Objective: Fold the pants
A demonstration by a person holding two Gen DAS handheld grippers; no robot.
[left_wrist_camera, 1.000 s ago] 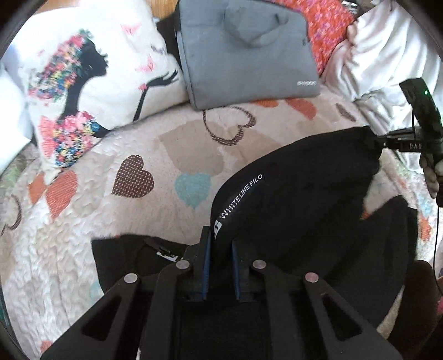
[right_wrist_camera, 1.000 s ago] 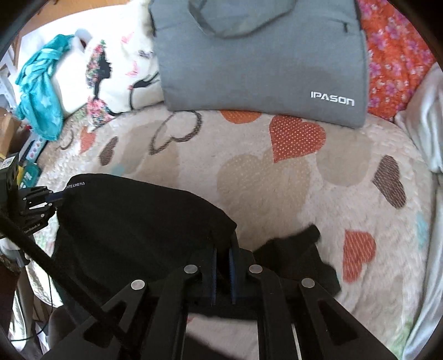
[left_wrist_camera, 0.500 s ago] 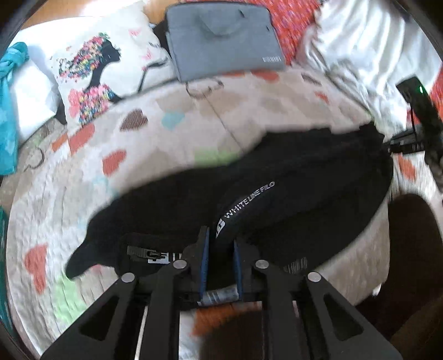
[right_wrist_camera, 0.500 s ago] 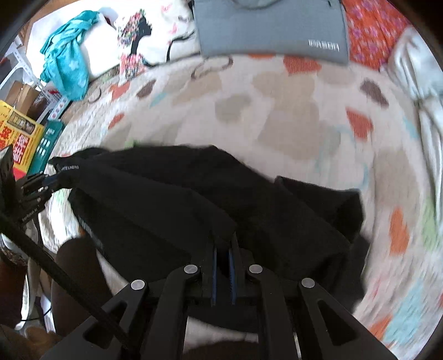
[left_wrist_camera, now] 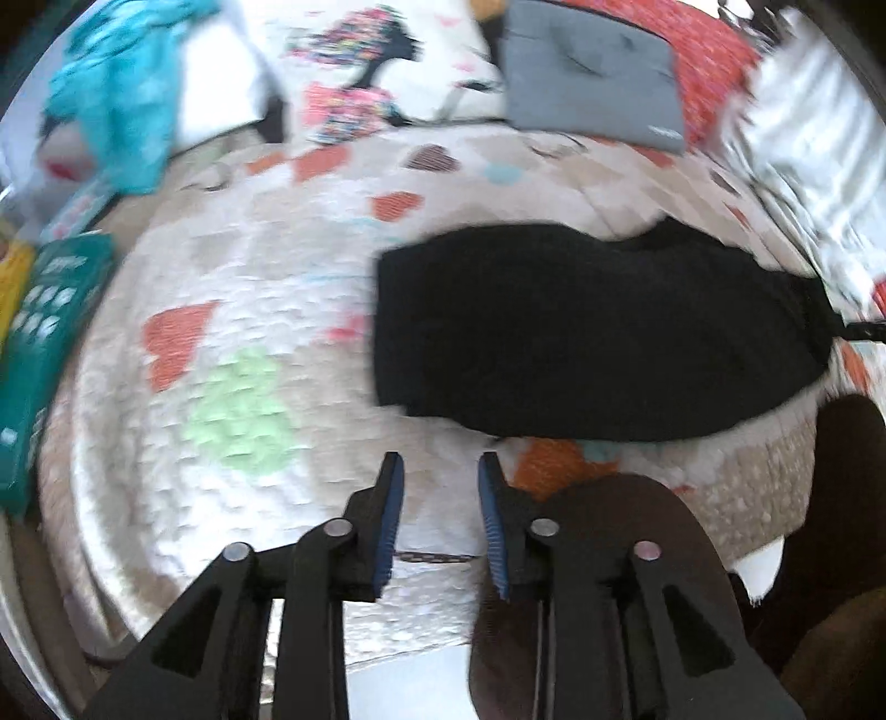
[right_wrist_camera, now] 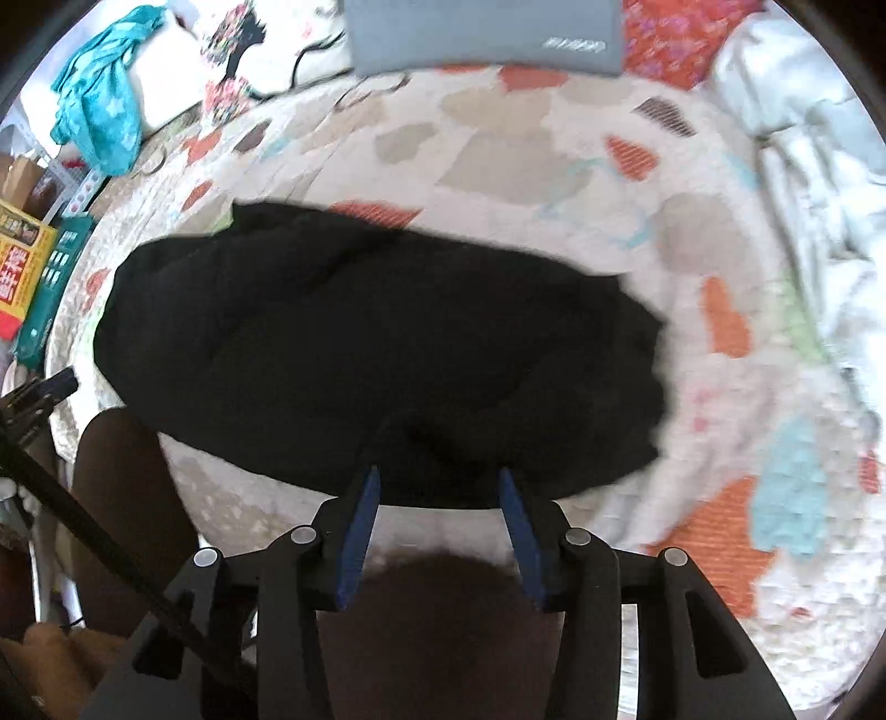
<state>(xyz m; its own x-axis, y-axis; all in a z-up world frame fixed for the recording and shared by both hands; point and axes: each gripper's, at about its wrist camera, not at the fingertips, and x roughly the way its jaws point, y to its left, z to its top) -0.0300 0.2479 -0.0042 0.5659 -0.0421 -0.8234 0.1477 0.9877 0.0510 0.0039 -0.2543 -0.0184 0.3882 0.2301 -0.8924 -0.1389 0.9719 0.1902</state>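
Note:
The black pants lie folded in a compact dark bundle on the heart-patterned quilt. They also show in the right wrist view. My left gripper is open and empty, over the quilt near the bed's front edge, to the left of and short of the pants. My right gripper is open and empty, its fingertips at the near edge of the pants. The left gripper's tip shows at the far left of the right wrist view.
A grey laptop bag, a printed pillow and a teal cloth lie at the back of the bed. White bedding is heaped at the right. Teal and yellow boxes sit at the left. The person's legs are at the bed's edge.
Both grippers opened and let go of the pants. The pants dropped flat onto the quilt, folded. Both grippers pulled back toward the bed's front edge.

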